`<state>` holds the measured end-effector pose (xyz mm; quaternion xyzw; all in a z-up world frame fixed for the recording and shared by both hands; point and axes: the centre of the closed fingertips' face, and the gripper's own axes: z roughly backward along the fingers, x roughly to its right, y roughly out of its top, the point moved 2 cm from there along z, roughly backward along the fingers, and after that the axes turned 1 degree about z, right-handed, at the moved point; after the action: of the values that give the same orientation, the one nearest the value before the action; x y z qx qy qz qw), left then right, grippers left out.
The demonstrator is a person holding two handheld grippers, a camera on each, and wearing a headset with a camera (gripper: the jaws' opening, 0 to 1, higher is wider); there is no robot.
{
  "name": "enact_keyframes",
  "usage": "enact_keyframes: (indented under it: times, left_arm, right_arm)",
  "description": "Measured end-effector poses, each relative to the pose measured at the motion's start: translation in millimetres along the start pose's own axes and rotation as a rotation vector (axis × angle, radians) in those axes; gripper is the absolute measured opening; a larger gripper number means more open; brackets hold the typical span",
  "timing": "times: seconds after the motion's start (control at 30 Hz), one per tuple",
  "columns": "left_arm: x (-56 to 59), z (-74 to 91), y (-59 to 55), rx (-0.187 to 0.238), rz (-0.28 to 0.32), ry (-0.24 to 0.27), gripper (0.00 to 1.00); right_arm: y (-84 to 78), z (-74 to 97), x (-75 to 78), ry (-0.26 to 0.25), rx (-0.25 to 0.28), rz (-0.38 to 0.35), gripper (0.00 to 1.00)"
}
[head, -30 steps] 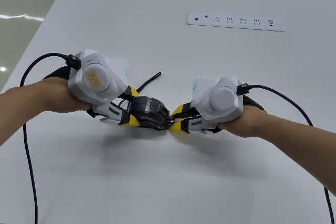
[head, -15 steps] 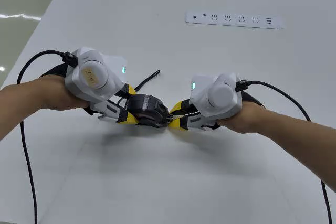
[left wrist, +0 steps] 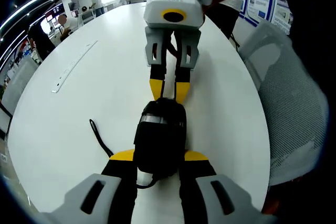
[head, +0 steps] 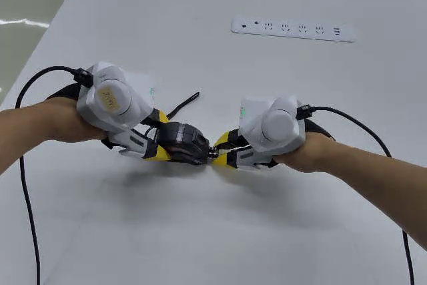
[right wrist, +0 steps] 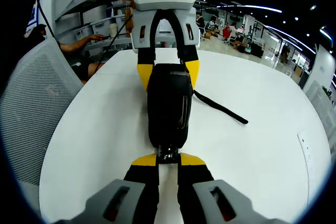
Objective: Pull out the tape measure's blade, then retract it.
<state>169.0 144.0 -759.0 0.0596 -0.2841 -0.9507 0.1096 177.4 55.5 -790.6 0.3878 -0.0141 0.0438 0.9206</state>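
The black tape measure sits just above the white table, between both grippers. My left gripper is shut on its case, yellow pads pressing both sides. Facing it, my right gripper is shut on the blade's end hook at the front of the case. No length of blade shows between hook and case. The tape measure's black wrist strap trails on the table behind it. In the left gripper view the right gripper points straight at me.
A white power strip lies at the far side of the table. Black cables run from both grippers across the table. A mesh chair stands past the table's near edge. People sit at distant desks.
Both grippers and the tape measure have drifted a little left and toward the near edge together. The grip on case and hook is unchanged; no blade has come out.
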Motion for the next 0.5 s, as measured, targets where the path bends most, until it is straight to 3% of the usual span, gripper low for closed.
enact_keyframes:
  times: [0.5]
  left_arm:
    - [0.3,0.2,0.9,-0.001,0.002,0.003,0.25]
  right_arm:
    - [-2.8,-0.8,2.8,0.000,-0.002,0.011,0.11]
